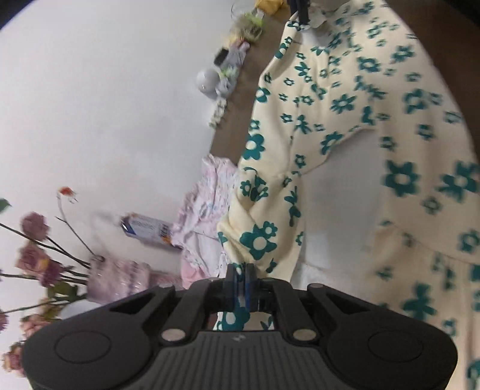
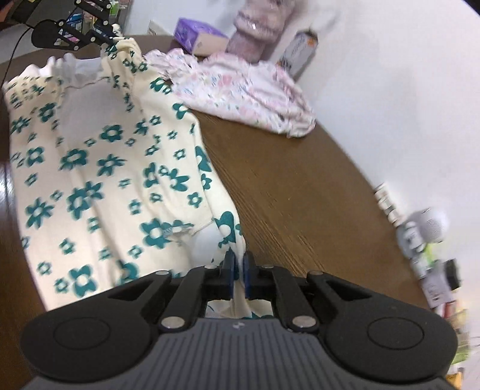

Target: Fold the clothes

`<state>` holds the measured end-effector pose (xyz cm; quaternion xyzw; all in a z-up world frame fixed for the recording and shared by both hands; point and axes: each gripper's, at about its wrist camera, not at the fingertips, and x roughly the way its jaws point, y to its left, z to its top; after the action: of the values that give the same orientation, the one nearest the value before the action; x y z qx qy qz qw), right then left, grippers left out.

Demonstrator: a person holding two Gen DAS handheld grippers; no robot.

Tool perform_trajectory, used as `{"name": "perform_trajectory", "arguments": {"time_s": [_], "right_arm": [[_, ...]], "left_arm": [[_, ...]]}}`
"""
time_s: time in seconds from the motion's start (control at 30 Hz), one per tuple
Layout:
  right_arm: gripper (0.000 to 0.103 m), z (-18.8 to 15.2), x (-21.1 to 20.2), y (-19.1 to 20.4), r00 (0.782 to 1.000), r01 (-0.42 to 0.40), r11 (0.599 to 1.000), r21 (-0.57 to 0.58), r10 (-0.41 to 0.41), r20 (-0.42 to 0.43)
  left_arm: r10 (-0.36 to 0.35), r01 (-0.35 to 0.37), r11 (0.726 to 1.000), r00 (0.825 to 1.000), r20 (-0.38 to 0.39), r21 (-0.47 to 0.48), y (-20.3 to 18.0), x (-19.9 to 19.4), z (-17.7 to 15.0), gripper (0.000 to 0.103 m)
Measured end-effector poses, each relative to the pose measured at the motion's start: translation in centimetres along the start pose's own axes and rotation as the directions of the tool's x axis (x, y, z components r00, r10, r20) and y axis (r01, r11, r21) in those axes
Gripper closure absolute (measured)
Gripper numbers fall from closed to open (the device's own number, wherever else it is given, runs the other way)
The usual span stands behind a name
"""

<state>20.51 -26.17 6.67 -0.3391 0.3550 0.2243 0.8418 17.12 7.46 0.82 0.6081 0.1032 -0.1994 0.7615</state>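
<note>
Left gripper (image 1: 240,280): jaws pinched together on a bunched edge of the floral garment (image 1: 345,126); cloth passes between the blue pads and shows again below them, lower centre of the left wrist view.
Left gripper, seen from the other side: upper left of the right wrist view (image 2: 109,42), clamped on a gathered corner of the same garment next to its frilled white edge.
Right gripper (image 2: 238,273): jaws closed on a narrow fold of the garment (image 2: 90,168); fabric runs through the pads and out below, lower centre of the frame.
Right gripper, far view: top centre of the left wrist view (image 1: 301,13), only its dark fingers visible, at the garment's upper edge.
Garment position: stretched between the two grippers; in the right wrist view it fills the left half of the frame over the brown table (image 2: 300,186).
Garment look: cream cloth, teal flower print in large and small blooms, plain white inner face showing at folds, ruffled trim at one end. Motion blur softens the print.
Second garment (image 2: 240,90): pale pink-printed, crumpled, on the table just beyond the floral one, near the wall.
</note>
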Motion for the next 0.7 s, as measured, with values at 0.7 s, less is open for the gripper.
{"name": "perform_trajectory", "arguments": {"time_s": [0.7], "right_arm": [[0.098, -5.4, -0.9, 11.8, 0.956, 0.294, 0.928, -0.229, -0.283, 0.077]], "left_arm": [[0.042, -0.043, 0.999, 0.998, -0.036, -0.025, -6.4, -2.7, -0.4, 0.098]]}}
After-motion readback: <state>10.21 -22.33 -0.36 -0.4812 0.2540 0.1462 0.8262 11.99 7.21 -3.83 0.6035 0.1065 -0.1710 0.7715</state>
